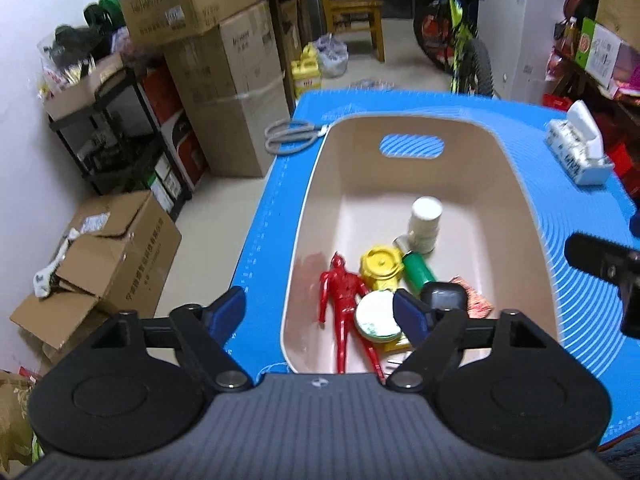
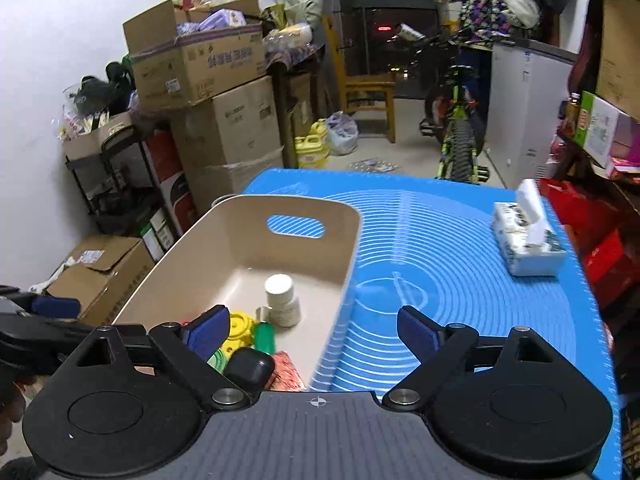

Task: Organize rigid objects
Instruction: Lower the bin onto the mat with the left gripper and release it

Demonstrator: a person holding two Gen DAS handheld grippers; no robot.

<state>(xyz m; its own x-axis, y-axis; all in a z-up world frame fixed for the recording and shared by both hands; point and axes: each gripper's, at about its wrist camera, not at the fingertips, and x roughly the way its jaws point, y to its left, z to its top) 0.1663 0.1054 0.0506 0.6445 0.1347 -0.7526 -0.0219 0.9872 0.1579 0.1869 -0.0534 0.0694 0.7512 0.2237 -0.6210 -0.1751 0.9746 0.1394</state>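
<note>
Jaws: my left gripper (image 1: 320, 314) and right gripper (image 2: 314, 330) gape wide, empty
Toys: in the bin (image 1: 316, 184); red figure (image 1: 346, 300) light, stiff; I'd pinch its torso

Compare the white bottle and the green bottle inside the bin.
The white bottle stands upright on the floor of the bin; the green bottle lies on its side. The white bottle looks wider and squatter, the green bottle slimmer. The white bottle stands farther along the bin, while the green bottle is wedged beside the yellow lid. Both are small rigid containers, already in the bin.
</note>
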